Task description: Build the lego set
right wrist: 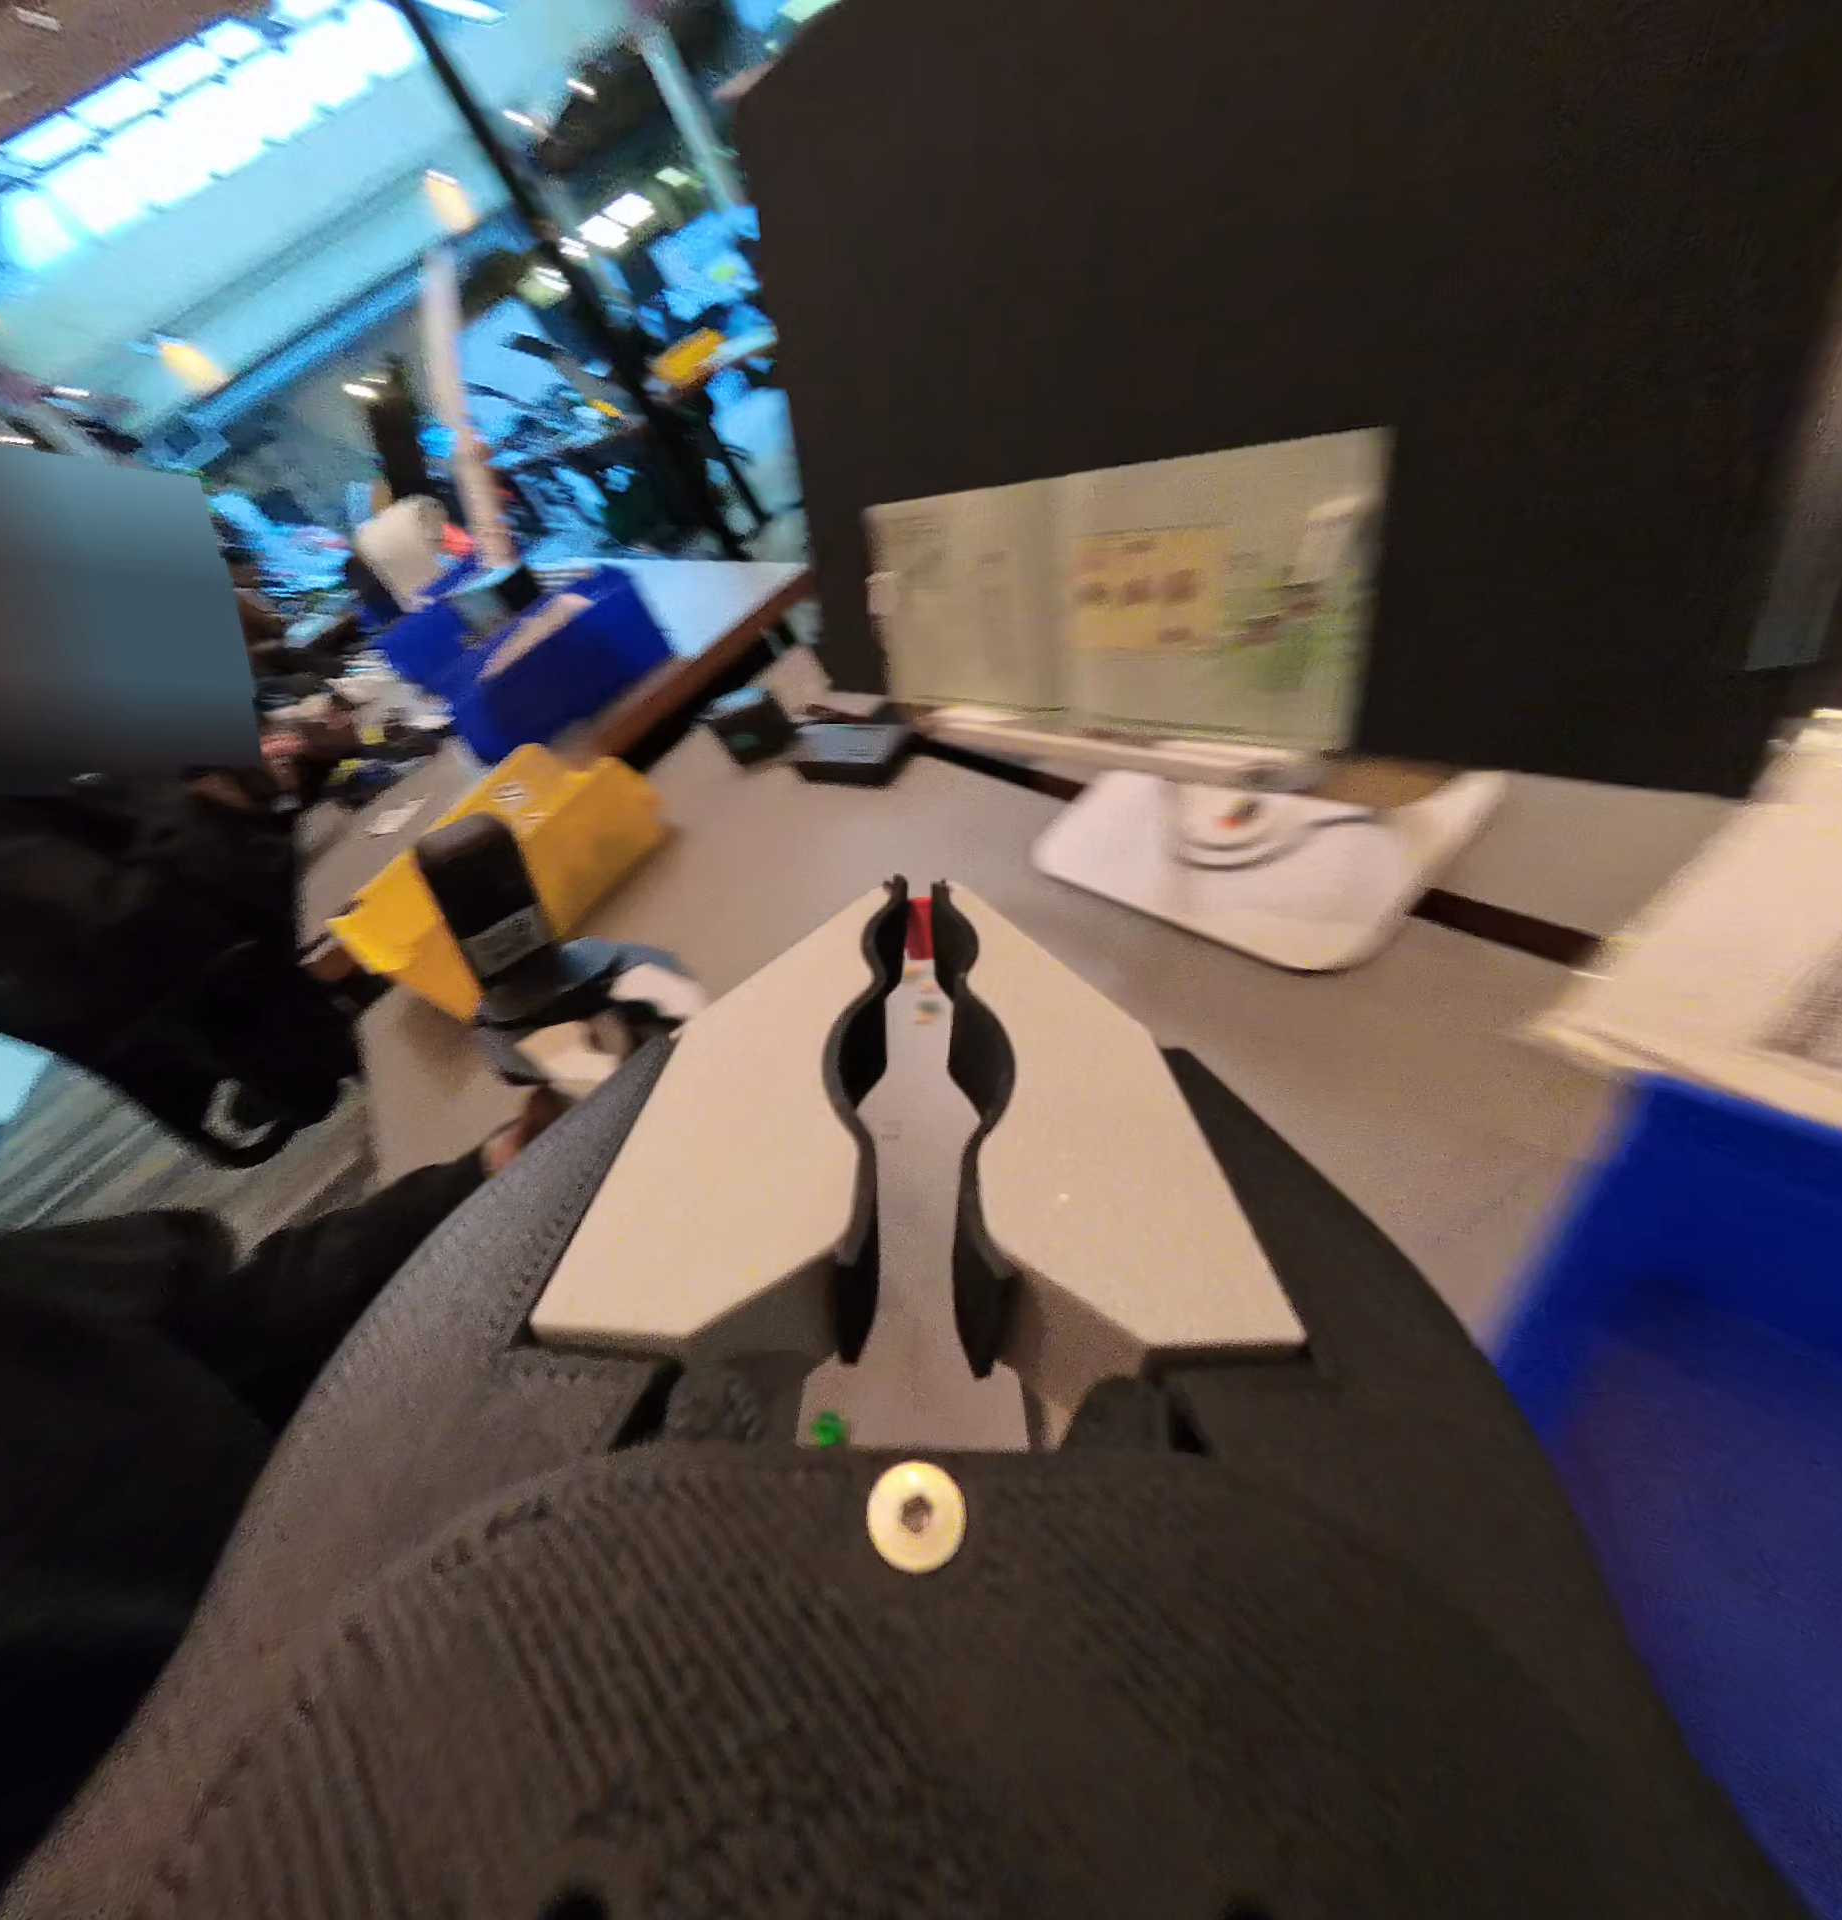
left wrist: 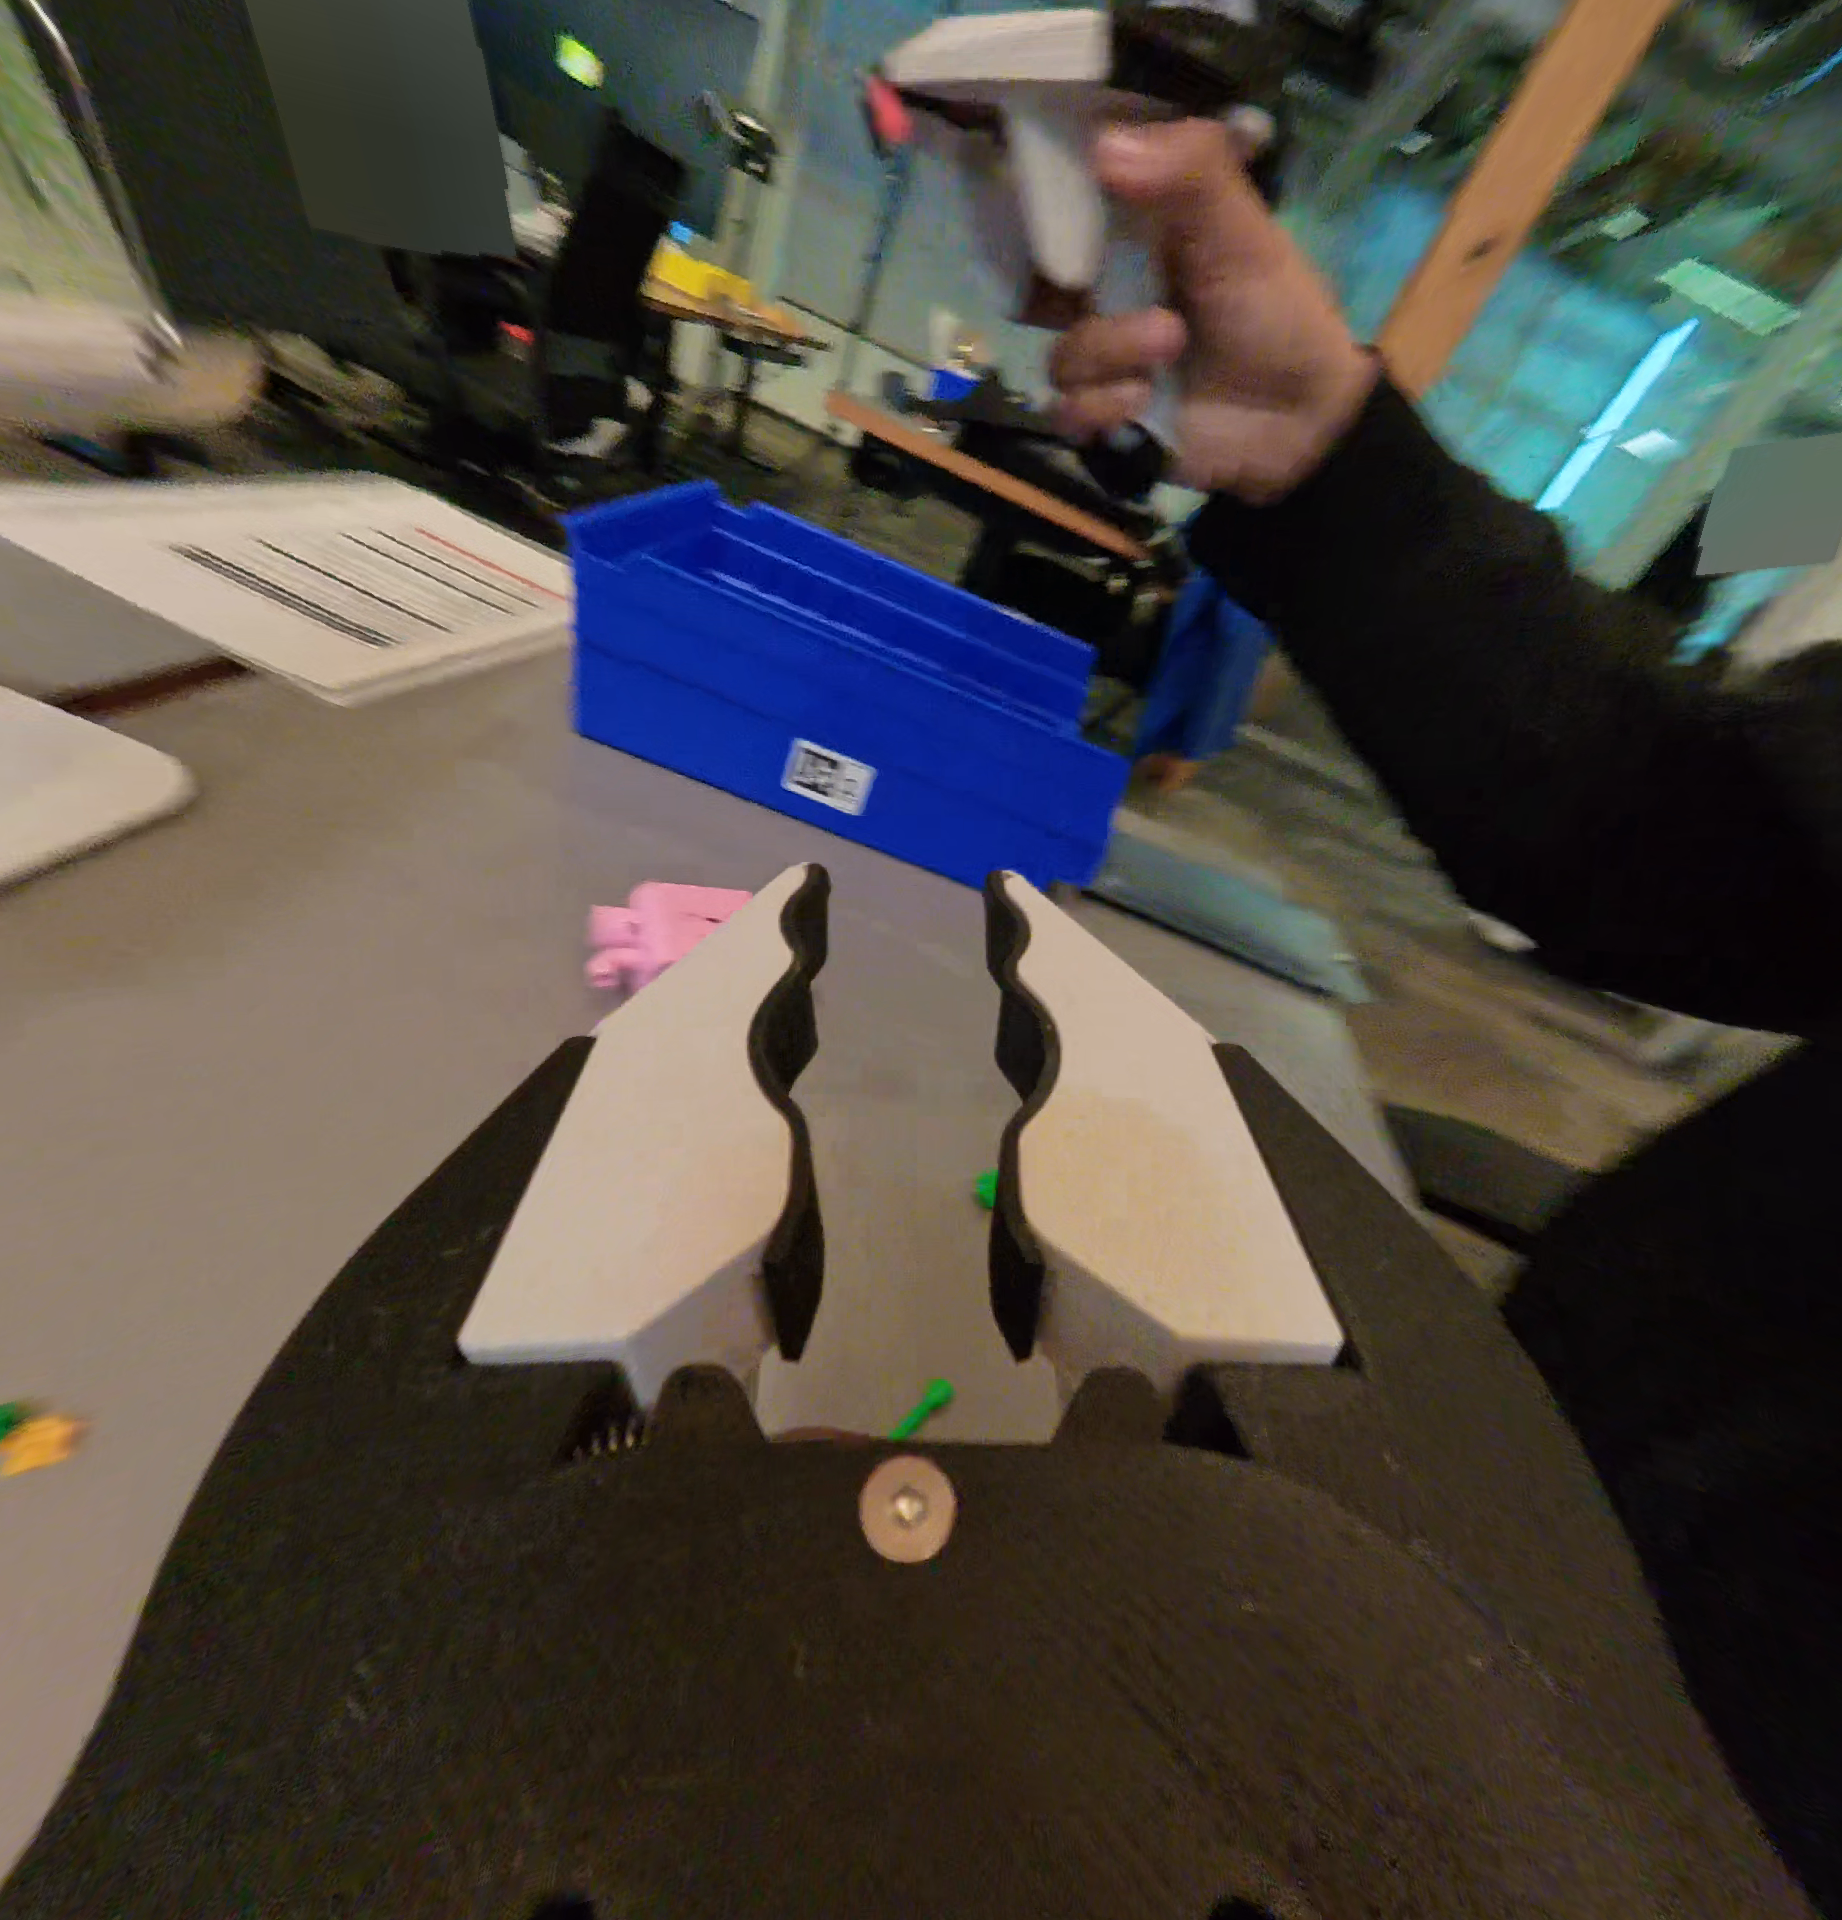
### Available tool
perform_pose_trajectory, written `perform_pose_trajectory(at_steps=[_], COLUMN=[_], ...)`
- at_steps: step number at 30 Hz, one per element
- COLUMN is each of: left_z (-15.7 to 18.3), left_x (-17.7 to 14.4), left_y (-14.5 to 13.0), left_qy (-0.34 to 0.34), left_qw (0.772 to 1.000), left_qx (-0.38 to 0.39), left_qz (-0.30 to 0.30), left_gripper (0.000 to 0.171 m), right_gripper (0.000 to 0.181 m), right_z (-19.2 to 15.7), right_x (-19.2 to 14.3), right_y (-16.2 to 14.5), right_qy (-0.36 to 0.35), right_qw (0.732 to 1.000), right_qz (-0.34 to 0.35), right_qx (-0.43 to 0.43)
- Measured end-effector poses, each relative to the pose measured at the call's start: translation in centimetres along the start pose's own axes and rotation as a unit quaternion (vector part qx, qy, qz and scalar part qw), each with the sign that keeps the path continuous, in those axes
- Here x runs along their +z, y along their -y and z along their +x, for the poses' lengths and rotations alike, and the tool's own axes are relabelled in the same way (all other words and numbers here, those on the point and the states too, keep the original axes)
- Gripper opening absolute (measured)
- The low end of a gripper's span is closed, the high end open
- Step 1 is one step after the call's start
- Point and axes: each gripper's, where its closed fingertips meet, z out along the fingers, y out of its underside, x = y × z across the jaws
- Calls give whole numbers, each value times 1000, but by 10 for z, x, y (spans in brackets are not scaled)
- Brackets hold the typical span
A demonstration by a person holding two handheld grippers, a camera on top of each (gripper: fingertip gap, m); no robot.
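My left gripper (left wrist: 906, 904) is open and empty, low over the grey table (left wrist: 325, 1039). A pink lego piece (left wrist: 647, 930) lies just left of its left fingertip. Small green pieces (left wrist: 922, 1408) lie on the table under the fingers. A green and an orange piece (left wrist: 23, 1439) lie at the far left. My right gripper (right wrist: 919, 894) is shut on a small red piece (right wrist: 919, 925) at its tips, raised above the table. It also shows in the left wrist view (left wrist: 1042, 156), held high by a hand (left wrist: 1208, 343).
A blue bin (left wrist: 844, 707) stands beyond the left gripper; it also shows at the right edge of the right wrist view (right wrist: 1727, 1455). A yellow bin (right wrist: 543, 842) stands at the left. An open instruction booklet (right wrist: 1125, 582) rests on a white stand (right wrist: 1260, 873). A printed sheet (left wrist: 356, 582) lies at the back left. My right fingertips sit around 20 cm from my left ones.
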Motion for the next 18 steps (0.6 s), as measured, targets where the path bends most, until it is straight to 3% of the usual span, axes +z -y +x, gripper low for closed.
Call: perform_pose_trajectory(at_steps=[3,6,11,15,18], left_z=[9,32,58,81,82], left_x=[3,6,2,4,4], left_y=[12,28,39,37,41], left_qy=[67,109,161,107,133], left_qw=[992,971,923,922,911], left_qx=[105,205,331,354,370], left_qz=[16,55,111,116,126], left_gripper=[36,41,33,26,18], right_gripper=[3,2,2,2,2], right_z=[-87,-138,-150,-156,-160], right_x=[24,41,56,55,50], right_y=[-46,-77,-113,-121,-118], right_qy=[101,193,248,259,247], right_qw=[994,973,943,937,941], right_qz=[47,116,176,177,190], right_qx=[6,57,136,154,133])
